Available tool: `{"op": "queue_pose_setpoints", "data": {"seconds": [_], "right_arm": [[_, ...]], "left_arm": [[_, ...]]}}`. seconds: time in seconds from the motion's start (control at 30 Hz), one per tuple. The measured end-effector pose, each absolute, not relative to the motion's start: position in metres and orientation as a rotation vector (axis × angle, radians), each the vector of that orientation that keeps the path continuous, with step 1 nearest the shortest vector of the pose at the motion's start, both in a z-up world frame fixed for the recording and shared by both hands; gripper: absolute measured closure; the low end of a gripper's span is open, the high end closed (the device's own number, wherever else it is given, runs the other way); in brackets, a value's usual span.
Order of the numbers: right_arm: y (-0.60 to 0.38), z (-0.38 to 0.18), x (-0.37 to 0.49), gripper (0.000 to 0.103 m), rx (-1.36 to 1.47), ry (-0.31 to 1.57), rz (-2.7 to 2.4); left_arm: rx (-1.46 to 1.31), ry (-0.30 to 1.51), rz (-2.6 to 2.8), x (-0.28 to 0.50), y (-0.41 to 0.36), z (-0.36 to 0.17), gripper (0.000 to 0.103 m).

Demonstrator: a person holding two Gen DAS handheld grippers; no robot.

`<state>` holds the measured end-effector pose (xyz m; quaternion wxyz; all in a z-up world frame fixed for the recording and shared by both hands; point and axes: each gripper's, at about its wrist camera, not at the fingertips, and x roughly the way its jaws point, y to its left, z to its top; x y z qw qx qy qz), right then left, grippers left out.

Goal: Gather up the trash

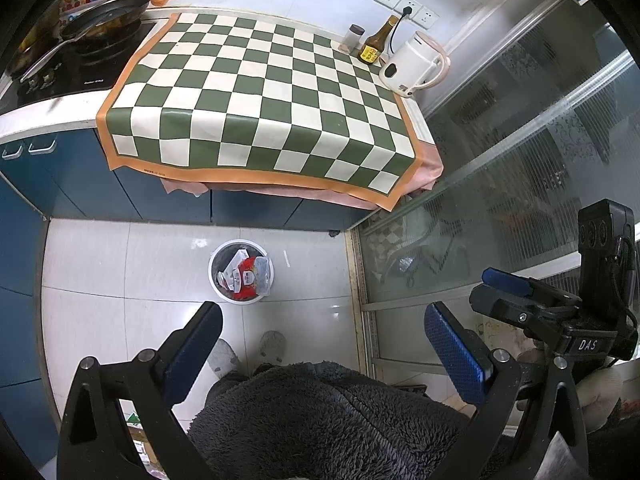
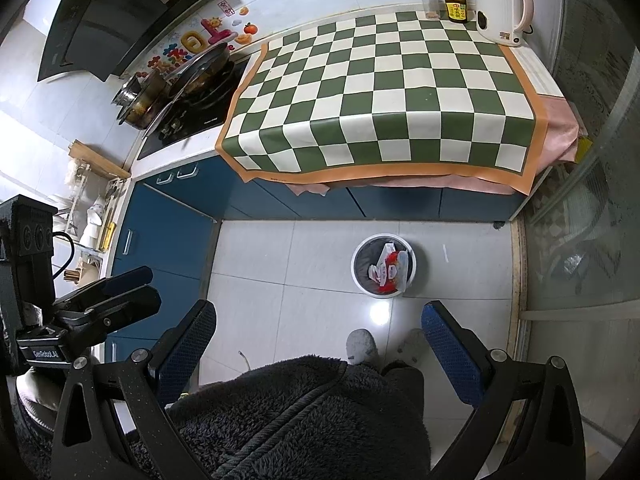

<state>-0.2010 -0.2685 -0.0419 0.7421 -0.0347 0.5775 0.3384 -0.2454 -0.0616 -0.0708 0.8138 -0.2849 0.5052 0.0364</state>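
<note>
The green-and-cream checkered mat with the orange border (image 1: 264, 96) is lying bare across the blue-fronted counter, carrying only a white electric kettle (image 1: 414, 66), a brown glass sauce bottle with a yellow label (image 1: 376, 42) and a small clear spice jar with a dark lid (image 1: 352, 38) at its far corner, so the collecting is looking essentially finished. Down on the pale tiled floor (image 2: 304, 288), the round white waste bin with a dark liner (image 1: 241, 270) is holding the trash: red-and-white wrappers and crumpled packets (image 1: 244, 274), piled near its rim. No loose litter is showing on mat or floor. The left gripper (image 1: 322, 340) is hanging released and empty above the person's grey slippers, and the right gripper (image 2: 318, 336) is likewise spread wide, grasping nothing. Readable writing is sparse: "DAS" on one gripper body and, seemingly, "GenRobot.AI" on the other; the bottle label is too small to read.
</note>
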Motion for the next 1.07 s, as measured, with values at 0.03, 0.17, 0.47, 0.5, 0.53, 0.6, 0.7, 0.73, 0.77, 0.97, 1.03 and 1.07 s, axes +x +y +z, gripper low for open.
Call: {"op": "queue_pose_setpoints", "data": {"seconds": [0.03, 0.17, 0.47, 0.5, 0.53, 0.6, 0.7, 0.73, 0.77, 0.97, 1.03, 1.07], "right_arm": [[-0.269, -0.042, -0.201, 0.000, -0.077, 1.265, 0.741], [-0.270, -0.042, -0.200, 0.000, -0.077, 1.265, 0.740], [-0.270, -0.042, -0.199, 0.000, -0.077, 1.266, 0.741], [-0.272, -0.042, -0.198, 0.000, -0.076, 1.269, 0.739], [-0.272, -0.041, -0.198, 0.000, -0.076, 1.270, 0.738], [-0.278, -0.041, -0.195, 0.000, -0.076, 1.270, 0.736], [-0.275, -0.042, -0.195, 0.000, -0.076, 1.270, 0.737], [-0.275, -0.042, -0.195, 0.000, -0.075, 1.270, 0.737], [-0.278, -0.042, -0.194, 0.000, -0.075, 1.269, 0.737], [-0.277, -0.042, -0.195, 0.000, -0.073, 1.272, 0.735], [-0.276, -0.041, -0.196, 0.000, -0.073, 1.271, 0.734], [-0.276, -0.041, -0.196, 0.000, -0.072, 1.269, 0.734]], "left_arm": [[-0.606, 1.079, 0.076, -0.245, -0.062, -0.070, 0.000], [-0.603, 1.080, 0.072, -0.243, -0.063, -0.070, 0.000], [-0.602, 1.080, 0.061, -0.238, -0.066, -0.069, 0.000], [-0.601, 1.081, 0.059, -0.237, -0.066, -0.069, 0.000], [-0.599, 1.083, 0.055, -0.237, -0.065, -0.069, 0.000], [-0.596, 1.084, 0.050, -0.237, -0.065, -0.070, 0.000], [-0.597, 1.083, 0.048, -0.236, -0.066, -0.070, 0.000], [-0.595, 1.082, 0.046, -0.238, -0.064, -0.070, 0.000], [-0.596, 1.082, 0.046, -0.238, -0.064, -0.070, 0.000], [-0.594, 1.077, 0.046, -0.240, -0.062, -0.070, 0.000], [-0.589, 1.072, 0.046, -0.240, -0.061, -0.068, 0.000], [-0.588, 1.072, 0.046, -0.240, -0.060, -0.068, 0.000]]}}
